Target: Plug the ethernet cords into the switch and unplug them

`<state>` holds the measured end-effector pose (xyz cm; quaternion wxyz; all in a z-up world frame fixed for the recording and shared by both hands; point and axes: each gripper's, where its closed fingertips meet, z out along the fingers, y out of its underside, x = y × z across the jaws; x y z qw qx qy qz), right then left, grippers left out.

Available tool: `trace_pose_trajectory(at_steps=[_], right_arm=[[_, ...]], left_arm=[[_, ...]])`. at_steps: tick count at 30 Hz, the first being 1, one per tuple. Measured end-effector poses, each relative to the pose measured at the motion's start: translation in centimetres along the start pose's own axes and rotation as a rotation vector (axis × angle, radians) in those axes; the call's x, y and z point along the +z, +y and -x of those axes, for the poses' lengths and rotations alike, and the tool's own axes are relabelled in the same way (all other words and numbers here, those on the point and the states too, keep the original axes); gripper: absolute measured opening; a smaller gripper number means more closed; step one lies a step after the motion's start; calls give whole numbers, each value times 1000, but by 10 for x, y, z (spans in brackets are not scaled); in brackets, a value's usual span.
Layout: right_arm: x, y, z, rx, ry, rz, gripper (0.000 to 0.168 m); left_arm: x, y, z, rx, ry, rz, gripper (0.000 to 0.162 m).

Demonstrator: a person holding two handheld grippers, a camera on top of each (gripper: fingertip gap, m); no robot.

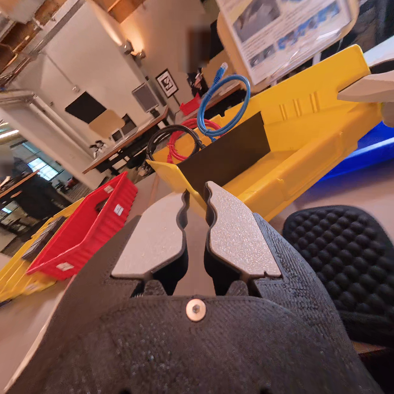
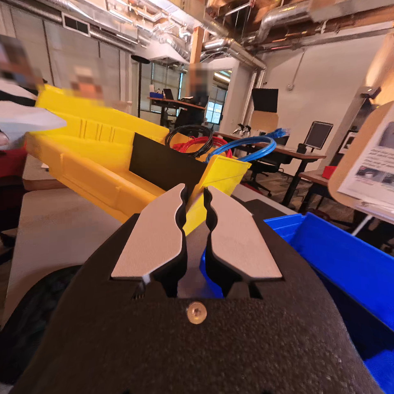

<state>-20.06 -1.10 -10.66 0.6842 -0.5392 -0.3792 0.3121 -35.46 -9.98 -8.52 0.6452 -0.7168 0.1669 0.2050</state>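
A: How are the two tools seen?

B: The left gripper (image 1: 196,191) is held with its fingers (image 1: 232,230) slightly parted, nothing gripped. The same narrow gap is shown by the right gripper (image 2: 195,187), also empty.

A: And the cords?

B: A blue cord (image 1: 226,106), a red cord (image 1: 181,145) and a black cord (image 1: 168,136) are coiled at the far end of the yellow bin (image 1: 298,149), behind a black divider (image 1: 223,155). The switch cannot be made out. The bin is rested on the surface (image 1: 341,191).
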Motion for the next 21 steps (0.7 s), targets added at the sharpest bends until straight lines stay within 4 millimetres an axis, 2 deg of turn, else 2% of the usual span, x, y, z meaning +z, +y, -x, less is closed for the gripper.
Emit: trace_pose_trajectory(at_steps=[4,7,9,11,14,17,21], right_arm=[[31,44,15,-14,-45,108,14],[38,75,20,23,-86,243,18],[28,76,18,6,-117,252,21],[15,74,11,-49,-139,291,33],[-2,87,-8,-67,-192,450,54],[-16,111,-24,-66,-234,620,73],[-29,148,-44,-208,-205,836,80]], left_arm=[[6,27,13,33,-53,83,12],[25,56,11,30,-48,166,11],[41,73,15,-30,-81,167,9],[52,83,20,-61,-128,143,6],[66,84,17,-94,-114,99,8],[74,93,0,-188,29,158,45],[69,79,0,-212,57,119,51]])
